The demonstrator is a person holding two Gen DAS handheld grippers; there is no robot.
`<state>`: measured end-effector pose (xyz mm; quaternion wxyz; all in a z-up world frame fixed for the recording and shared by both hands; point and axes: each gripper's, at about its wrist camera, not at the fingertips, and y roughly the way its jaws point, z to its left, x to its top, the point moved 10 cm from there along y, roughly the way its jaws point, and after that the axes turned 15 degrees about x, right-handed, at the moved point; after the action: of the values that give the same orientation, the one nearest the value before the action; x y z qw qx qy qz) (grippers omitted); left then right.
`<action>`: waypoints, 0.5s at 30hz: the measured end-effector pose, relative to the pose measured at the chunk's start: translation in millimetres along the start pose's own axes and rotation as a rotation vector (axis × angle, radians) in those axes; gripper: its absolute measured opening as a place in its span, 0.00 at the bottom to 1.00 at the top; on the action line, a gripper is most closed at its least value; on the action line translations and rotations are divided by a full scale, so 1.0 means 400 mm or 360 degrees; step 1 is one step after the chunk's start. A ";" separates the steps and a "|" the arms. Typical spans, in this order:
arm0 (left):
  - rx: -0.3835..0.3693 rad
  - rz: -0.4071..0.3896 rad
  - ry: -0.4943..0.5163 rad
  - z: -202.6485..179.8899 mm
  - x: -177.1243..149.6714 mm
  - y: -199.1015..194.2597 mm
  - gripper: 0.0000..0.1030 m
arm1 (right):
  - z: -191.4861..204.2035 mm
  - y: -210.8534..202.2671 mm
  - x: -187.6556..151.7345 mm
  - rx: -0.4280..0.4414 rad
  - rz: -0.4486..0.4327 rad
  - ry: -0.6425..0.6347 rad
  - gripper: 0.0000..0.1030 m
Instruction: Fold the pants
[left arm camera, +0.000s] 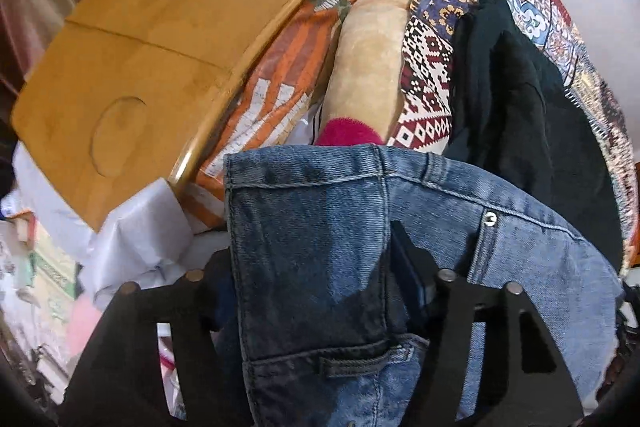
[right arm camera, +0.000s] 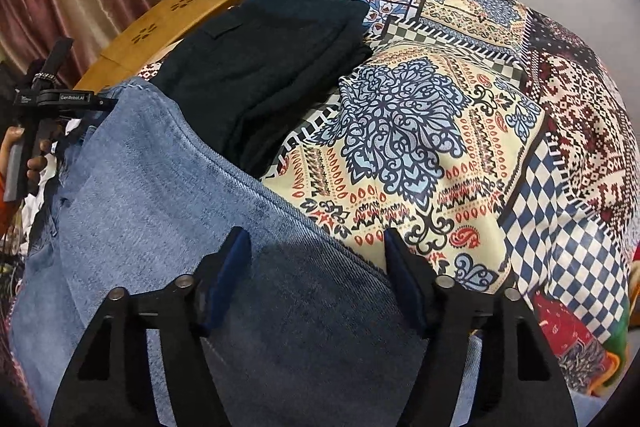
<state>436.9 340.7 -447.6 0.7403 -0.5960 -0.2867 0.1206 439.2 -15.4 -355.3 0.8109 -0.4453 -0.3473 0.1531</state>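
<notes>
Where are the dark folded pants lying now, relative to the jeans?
In the right wrist view the dark folded pants lie on the patterned bedspread, beyond the blue jeans and beside the wooden tray at upper left.

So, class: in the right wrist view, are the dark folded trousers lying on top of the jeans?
No, the dark trousers lie beside the jeans.

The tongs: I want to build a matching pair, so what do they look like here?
Both the left tongs and the right tongs are matte black, with flat triangular finger arms cut with openings, round silver pins at the joints and dark blue pads on the inner faces. The right wrist view shows the left tool's black body with small white lettering.
</notes>
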 end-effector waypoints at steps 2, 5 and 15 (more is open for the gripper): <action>0.0072 -0.0058 0.0049 -0.006 0.000 -0.020 0.57 | -0.001 -0.012 -0.004 -0.0016 0.0004 0.0008 0.49; 0.0146 -0.0142 0.0111 -0.010 -0.007 -0.051 0.50 | 0.000 -0.030 -0.009 -0.0039 0.0014 -0.0011 0.38; 0.0180 -0.0270 0.0266 -0.035 -0.056 -0.115 0.42 | 0.026 -0.087 -0.048 0.0004 0.0022 -0.0005 0.32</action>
<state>419.4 305.9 -412.0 0.8016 -0.5349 -0.2661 0.0235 416.0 -39.1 -330.9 0.8098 -0.4465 -0.3453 0.1599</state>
